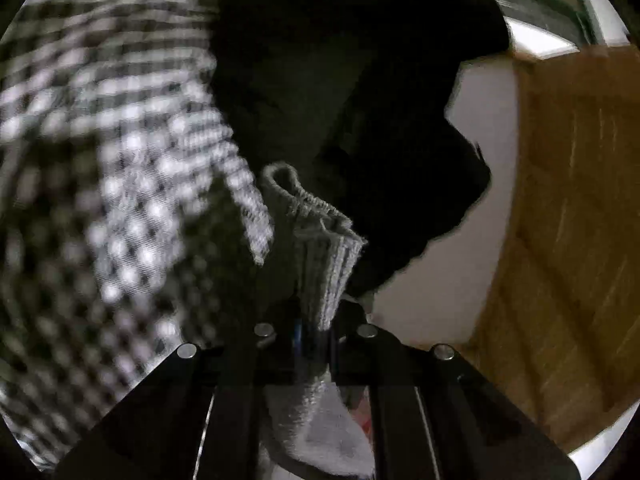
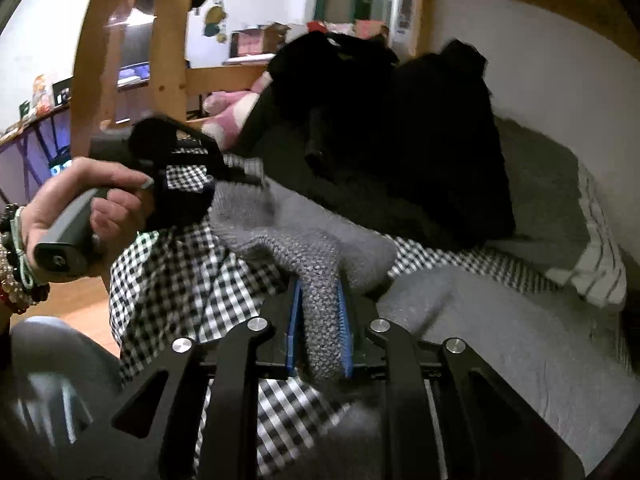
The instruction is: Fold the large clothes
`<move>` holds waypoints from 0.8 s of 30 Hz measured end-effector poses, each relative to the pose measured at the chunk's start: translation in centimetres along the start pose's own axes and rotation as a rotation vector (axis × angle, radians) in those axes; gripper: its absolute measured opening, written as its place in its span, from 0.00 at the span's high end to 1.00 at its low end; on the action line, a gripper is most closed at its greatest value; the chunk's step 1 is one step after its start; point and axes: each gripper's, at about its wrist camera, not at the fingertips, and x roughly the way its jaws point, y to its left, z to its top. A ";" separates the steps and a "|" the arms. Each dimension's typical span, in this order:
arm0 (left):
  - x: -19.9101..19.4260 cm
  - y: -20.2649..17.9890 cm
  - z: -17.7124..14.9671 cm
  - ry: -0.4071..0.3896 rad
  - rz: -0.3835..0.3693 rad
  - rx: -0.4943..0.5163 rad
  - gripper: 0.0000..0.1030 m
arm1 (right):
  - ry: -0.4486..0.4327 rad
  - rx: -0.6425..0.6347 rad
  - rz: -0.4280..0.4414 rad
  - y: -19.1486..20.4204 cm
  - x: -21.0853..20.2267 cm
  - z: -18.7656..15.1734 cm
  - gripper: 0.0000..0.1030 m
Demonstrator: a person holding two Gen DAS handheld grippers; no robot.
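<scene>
Gripping the grey knit garment [image 2: 280,232]: left tool [image 1: 320,320] clamped; right tool [image 2: 320,320] clamped too.

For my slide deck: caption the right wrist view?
Both hand-held grippers pinch a grey knit garment above a checked cloth.

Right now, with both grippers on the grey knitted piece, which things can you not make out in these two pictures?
- Grey knit garment: its whole shape; bunched in both views, its lower end hidden behind the right gripper.
- Left gripper: its fingertips, dark and covered by the knit in the left wrist view.
- Checked cloth: smeared by blur there.
- Black clothes: too dark to tell apart.
</scene>
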 end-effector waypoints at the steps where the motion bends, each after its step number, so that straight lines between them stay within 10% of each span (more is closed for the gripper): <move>1: 0.4 -1.0 -0.5 0.013 -0.018 0.036 0.93 | 0.008 0.006 -0.007 -0.5 -0.5 -0.4 0.69; 4: 2.1 -4.9 -2.3 0.061 -0.060 0.172 0.93 | -0.004 0.077 0.007 -2.2 -3.1 -0.5 0.12; 8: 5.5 -11.3 -7.0 0.161 -0.110 0.452 0.93 | -0.017 0.337 0.168 -7.9 -9.3 1.6 0.06; 16: 13.4 -15.9 -27.0 0.323 -0.019 1.061 0.93 | 0.233 1.051 0.408 -22.5 -9.9 0.0 0.04; 18: 12.6 -15.0 -30.2 0.328 0.002 1.159 0.93 | 0.295 1.147 0.415 -24.4 -8.3 -3.4 0.16; 20: 13.6 -14.6 -33.6 0.332 0.062 1.242 0.93 | 0.341 1.222 0.468 -24.8 -6.7 -6.2 0.66; 24: 14.9 -12.8 -36.2 0.339 0.136 1.329 0.93 | 0.314 1.197 0.479 -25.6 -6.1 -8.2 0.87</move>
